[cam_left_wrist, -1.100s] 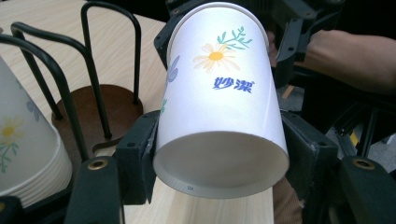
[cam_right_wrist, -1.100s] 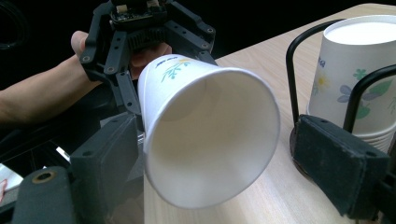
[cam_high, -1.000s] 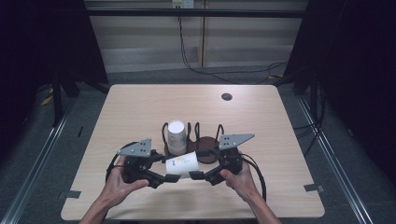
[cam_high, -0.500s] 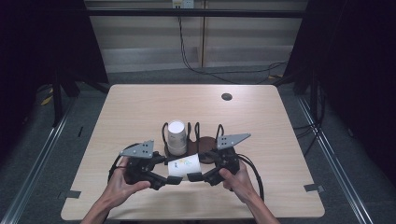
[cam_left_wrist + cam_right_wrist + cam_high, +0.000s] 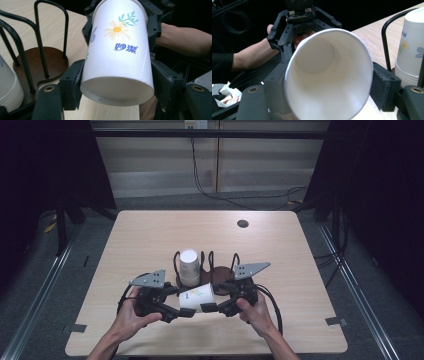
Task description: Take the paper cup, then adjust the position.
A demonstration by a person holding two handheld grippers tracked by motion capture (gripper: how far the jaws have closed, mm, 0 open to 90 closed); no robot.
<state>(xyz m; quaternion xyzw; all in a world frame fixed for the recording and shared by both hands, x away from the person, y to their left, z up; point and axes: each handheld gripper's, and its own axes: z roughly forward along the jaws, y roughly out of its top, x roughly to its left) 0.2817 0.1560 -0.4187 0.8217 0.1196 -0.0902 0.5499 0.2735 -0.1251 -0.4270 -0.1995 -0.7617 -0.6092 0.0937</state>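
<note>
Cup [image 5: 196,297] of white paper, printed with a daisy and blue lettering, lying on its side above the near middle of the tabletop [image 5: 280,250], held between two hand-held grippers. The left hand-held gripper [image 5: 172,306] clamps the cup's closed base end, its black jaws pressed against both sides of the wall. The right hand-held gripper [image 5: 214,304] clamps the open rim end, its padded jaws touching either side; in the right gripper view the cup's [image 5: 329,75] empty white inside faces the camera. A hand holds each gripper from the near edge. Just behind the cup stands a rack [image 5: 220,270] of black wire loops on a round dark wooden base. A stack of matching cups [image 5: 189,266] stands upright in the rack's left end.
</note>
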